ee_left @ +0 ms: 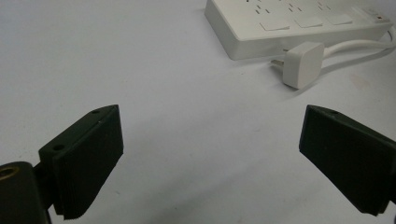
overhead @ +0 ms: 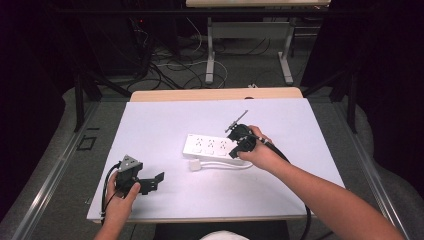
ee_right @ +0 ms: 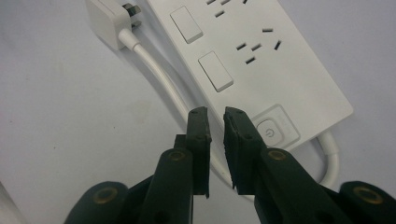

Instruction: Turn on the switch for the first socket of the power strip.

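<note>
Strip: my white power strip (overhead: 212, 146) is a long flat bar with rows of socket slots, white rocker switches along one side and a round power button (ee_right: 270, 130) at the end under my right hand.
Cord: a white cord (ee_right: 159, 74) leaves that button end, loops and runs back along the strip's near side to a white plug (overhead: 195, 165) lying flat on the desk, just beside the strip.
Place: the strip lies flat near the middle of the white desk (overhead: 165, 122), a little to my right.
Right gripper: my right gripper (ee_right: 215, 122) hangs over the button end of the strip; its jaws are almost together, a thin gap between them, with nothing in it.
Left gripper: my left gripper (overhead: 150, 181) sits low near the front left of the desk, well apart from the strip; its jaws are spread wide, nothing between them.
Room: bare white desk lies all round the strip, widest to the left and at the back; the front edge runs just behind my left hand (overhead: 120, 200).
Count: one strip, one plug, one cord, two grippers.
</note>
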Tool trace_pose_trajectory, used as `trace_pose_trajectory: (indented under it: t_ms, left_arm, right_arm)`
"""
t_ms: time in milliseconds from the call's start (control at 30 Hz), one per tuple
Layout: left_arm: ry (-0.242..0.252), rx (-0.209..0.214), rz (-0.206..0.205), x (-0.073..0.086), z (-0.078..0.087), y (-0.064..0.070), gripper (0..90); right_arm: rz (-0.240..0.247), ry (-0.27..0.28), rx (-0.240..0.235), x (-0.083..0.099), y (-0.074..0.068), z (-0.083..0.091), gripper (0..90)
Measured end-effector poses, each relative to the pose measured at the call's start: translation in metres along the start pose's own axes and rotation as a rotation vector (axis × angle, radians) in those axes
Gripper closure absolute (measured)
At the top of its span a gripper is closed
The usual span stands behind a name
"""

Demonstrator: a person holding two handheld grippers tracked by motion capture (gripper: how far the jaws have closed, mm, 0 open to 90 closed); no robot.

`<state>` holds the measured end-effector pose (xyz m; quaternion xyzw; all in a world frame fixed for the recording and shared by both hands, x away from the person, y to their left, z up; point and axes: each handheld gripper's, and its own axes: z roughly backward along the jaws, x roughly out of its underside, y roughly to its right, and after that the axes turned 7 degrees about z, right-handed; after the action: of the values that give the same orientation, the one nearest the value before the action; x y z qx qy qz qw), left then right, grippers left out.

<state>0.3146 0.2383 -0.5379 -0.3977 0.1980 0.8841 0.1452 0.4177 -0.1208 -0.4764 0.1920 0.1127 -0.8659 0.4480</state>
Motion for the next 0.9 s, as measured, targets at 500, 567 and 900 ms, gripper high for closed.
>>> trace_pose_trajectory:
  t_ms: [500,567,900]
  left_arm:
    - [-0.004,0.002,0.001,0.0,0.0,-0.001,6.3]
    - [-0.003,0.001,0.001,0.0,0.0,-0.001,6.4]
    - [-0.007,0.004,0.008,0.0,0.0,-0.002,6.5]
  right_arm:
    - [-0.011,-0.023,0.003,-0.014,0.004,-0.019,90.0]
    - [-0.011,-0.024,0.004,-0.017,0.006,-0.024,90.0]
    - [-0.033,-0.029,0.01,-0.022,0.009,-0.035,90.0]
